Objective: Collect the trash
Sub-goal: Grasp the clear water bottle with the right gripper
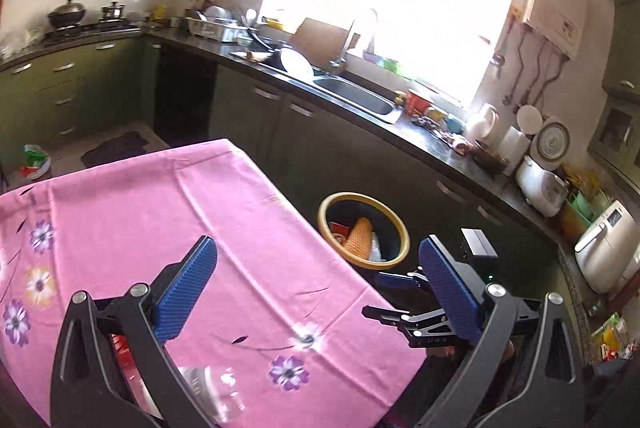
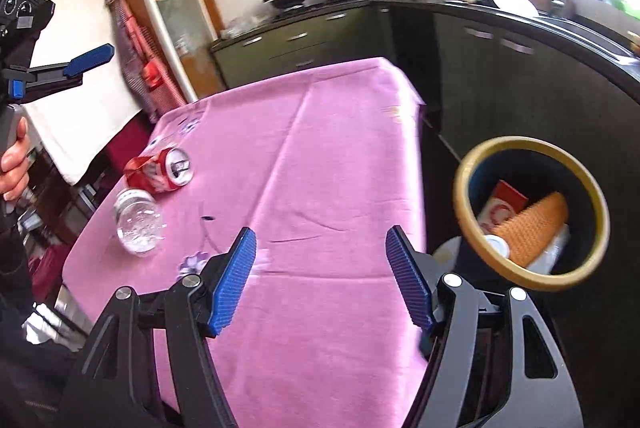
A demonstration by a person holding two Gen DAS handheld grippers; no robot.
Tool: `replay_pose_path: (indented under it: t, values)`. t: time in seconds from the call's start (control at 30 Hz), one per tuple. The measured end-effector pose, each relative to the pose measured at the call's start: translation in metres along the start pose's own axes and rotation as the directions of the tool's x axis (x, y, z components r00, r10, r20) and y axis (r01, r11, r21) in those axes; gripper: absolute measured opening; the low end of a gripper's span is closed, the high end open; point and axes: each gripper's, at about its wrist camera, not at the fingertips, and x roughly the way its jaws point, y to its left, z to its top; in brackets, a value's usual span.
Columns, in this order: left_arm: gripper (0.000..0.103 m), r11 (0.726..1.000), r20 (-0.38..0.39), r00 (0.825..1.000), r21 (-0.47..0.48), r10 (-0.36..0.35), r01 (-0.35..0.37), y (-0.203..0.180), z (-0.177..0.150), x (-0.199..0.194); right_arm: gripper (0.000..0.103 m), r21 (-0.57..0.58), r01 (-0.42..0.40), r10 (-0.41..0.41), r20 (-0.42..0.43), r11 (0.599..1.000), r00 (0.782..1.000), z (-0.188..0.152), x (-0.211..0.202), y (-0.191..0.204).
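On the pink flowered tablecloth (image 2: pixel 320 155), near its left edge in the right wrist view, lie two pieces of trash side by side: one red and white drink can (image 2: pixel 160 169), dented and on its side with its silver top facing the camera, and one clear plastic bottle (image 2: pixel 138 224), crumpled, empty and also on its side, just in front of the can. Beside the table's right edge stands one round waste bin (image 2: pixel 464 187) with a yellow rim and dark interior; inside it show an orange ribbed piece (image 2: pixel 536 228), a red and white carton (image 2: pixel 502 205) and a small white cap (image 2: pixel 496 246). The right gripper (image 2: pixel 320 278) hovers above the cloth with its two blue ribbed pads moderately apart and nothing between them. The left gripper (image 1: pixel 320 292) has its jaws spread wide and empty over the cloth's corner; in the right wrist view it appears at far left, carried by a person's hand (image 2: pixel 14 167). Behind the table runs a dark kitchen counter (image 1: pixel 420 131) with one sink (image 1: pixel 360 95), and one lidded wok (image 1: pixel 67 12) sits on the stove.
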Motion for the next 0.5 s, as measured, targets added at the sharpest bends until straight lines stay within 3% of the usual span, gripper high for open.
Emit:
replay_pose_path:
  t: [0.1, 0.23, 0.37, 0.5]
  values:
    - [0.096, 0.996, 0.033, 0.997, -0.054, 0.075, -0.073, 0.029, -0.02, -0.038, 0.067, -0.125, -0.142, 0.134, -0.068, 0.982, 0.989, 0.008, 0.025, 0.042]
    - [0.096, 0.982, 0.07, 0.984, -0.113, 0.163, -0.154, 0.061, -0.046, -0.076, 0.07, -0.277, -0.283, 0.243, -0.171, 0.918, 0.955, 0.018, 0.058, 0.096]
    - [0.096, 0.967, 0.083, 0.974, -0.162, 0.21, -0.194, 0.079, -0.067, -0.097, 0.074, -0.351, -0.372, 0.288, -0.27, 0.859, 0.919, 0.029, 0.088, 0.131]
    - [0.096, 0.956, 0.089, 0.972, -0.221, 0.217, -0.194, 0.093, -0.082, -0.109, 0.074, -0.398, -0.419, 0.271, -0.377, 0.816, 0.886, 0.049, 0.116, 0.157]
